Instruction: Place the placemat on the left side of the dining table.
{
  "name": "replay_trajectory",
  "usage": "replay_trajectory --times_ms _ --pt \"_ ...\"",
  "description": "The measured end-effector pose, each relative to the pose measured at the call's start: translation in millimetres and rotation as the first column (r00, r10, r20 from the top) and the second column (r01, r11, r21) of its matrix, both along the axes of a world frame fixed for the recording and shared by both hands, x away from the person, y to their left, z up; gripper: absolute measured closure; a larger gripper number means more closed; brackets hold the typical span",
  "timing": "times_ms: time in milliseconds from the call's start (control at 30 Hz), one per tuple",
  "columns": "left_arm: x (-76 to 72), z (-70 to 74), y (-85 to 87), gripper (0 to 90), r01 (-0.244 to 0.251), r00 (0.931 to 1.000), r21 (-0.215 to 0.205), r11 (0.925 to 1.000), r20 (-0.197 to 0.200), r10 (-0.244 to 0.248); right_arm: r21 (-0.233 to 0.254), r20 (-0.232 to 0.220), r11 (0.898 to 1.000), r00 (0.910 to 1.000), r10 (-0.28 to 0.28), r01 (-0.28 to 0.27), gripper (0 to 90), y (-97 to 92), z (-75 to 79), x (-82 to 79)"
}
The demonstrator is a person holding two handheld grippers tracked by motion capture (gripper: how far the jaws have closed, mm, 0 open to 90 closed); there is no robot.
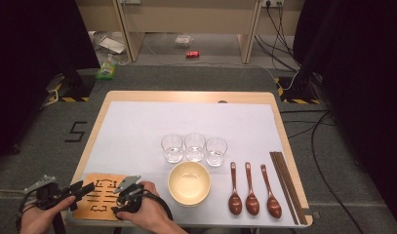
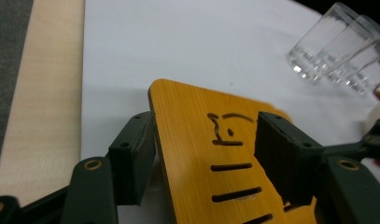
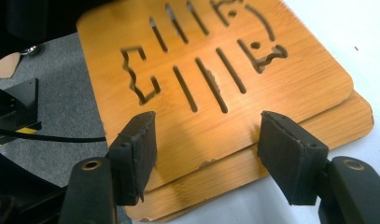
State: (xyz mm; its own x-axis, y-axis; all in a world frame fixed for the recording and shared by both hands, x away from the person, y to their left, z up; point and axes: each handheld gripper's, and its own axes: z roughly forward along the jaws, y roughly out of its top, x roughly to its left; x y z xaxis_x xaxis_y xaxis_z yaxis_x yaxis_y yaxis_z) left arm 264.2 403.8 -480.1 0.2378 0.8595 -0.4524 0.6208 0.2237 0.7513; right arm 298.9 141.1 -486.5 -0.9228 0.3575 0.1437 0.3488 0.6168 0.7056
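L gripper [image 2: 204, 158] wide, astride top mat [image 2: 215, 154] edge at desk's near-left corner | R gripper [image 3: 206, 158] wide, over stack | to split mats

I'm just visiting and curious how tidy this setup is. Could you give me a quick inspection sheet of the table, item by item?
Surface: wooden table under a white sheet.
Job's things: stacked bamboo trivets at the near left corner; the top one sits askew.
Clutter: three glasses, a cream bowl, three wooden spoons, dark chopsticks.
Grippers: left gripper open, straddling a trivet corner; right gripper open over the stack's edge.
Cables: black leads on the floor, right.
Surroundings: grey floor, a red can, dark curtains.
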Motion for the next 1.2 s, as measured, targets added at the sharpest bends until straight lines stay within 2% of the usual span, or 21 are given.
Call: replay_trajectory --times_ms 100,167,233,300,400,467,567,667,767,900,967,1067,1167,1200 --pt "-2.1 10.4 -4.1 40.2 0.012 0.9991 -0.054 0.9985 0.041 -0.01 0.013 -0.018 1.0 0.9998 -0.004 0.004 37.1 -0.5 0.0 1.5" --pt "-2.9 14.4 -9.0 42.2 0.041 0.9977 -0.096 0.9946 0.058 -0.035 0.016 -0.02 1.0 0.9998 0.002 -0.001 37.3 -1.1 -0.2 2.1" --pt "-2.8 16.1 -14.0 43.7 0.051 0.9966 -0.106 0.9931 0.07 -0.044 0.018 -0.028 1.0 0.9996 -0.002 0.002 37.3 -0.6 -0.4 1.4" --pt "-2.2 15.4 -17.0 46.2 0.055 0.9964 -0.102 0.9932 0.069 -0.048 0.016 -0.024 1.0 0.9997 0.003 -0.002 37.5 -0.5 -0.2 1.7" --pt "-1.5 11.8 -22.5 53.1 0.075 0.9959 -0.155 0.985 0.061 -0.066 0.014 -0.023 1.0 0.9997 0.006 -0.006 37.5 -0.5 -0.1 2.2" --pt "-0.8 9.6 -27.2 56.9 0.076 0.9959 -0.162 0.9839 0.061 -0.067 0.015 -0.022 1.0 0.9997 0.007 -0.007 37.8 -0.5 -0.3 2.7" --pt "1.0 7.7 -29.1 65.3 0.061 0.9972 -0.179 0.982 0.054 -0.052 0.015 -0.014 1.0 0.9999 0.009 -0.009 38.6 -0.9 -0.5 3.1" --pt "2.2 8.2 -28.9 73.1 0.039 0.9991 -0.206 0.9777 0.026 -0.035 0.015 -0.007 1.0 0.9999 0.014 -0.014 38.8 -1.5 -0.6 3.7" --pt "3.0 8.4 -30.0 79.8 0.029 0.9994 -0.22 0.975 0.023 -0.025 0.011 -0.01 1.0 0.9999 0.008 -0.007 38.8 -2.0 -0.4 3.2" --pt "2.4 10.8 -31.3 83.6 0.021 0.9997 -0.247 0.9687 0.018 -0.017 0.009 0.0 1.0 1.0 0.002 -0.002 38.9 -4.9 1.4 3.2" --pt "1.4 14.6 -32.3 85.0 0.022 0.9994 -0.27 0.9626 0.033 -0.014 0.016 0.005 1.0 1.0 0.0 0.0 39.1 -7.1 3.6 3.2" --pt "0.1 22.5 -33.4 85.9 0.022 0.9981 -0.227 0.9735 0.06 -0.009 0.027 0.016 1.0 0.9998 -0.009 0.008 39.4 -10.1 10.5 0.7" --pt "-1.0 29.1 -34.1 85.9 0.028 0.9961 -0.238 0.9708 0.088 -0.007 0.046 0.048 0.999 0.9989 -0.003 0.001 39.6 -12.5 20.1 -1.4" --pt "-1.4 31.6 -34.7 85.9 0.029 0.9952 -0.231 0.9726 0.097 -0.007 0.054 0.052 0.999 0.9986 -0.005 0.002 39.7 -13.4 23.5 -2.3"
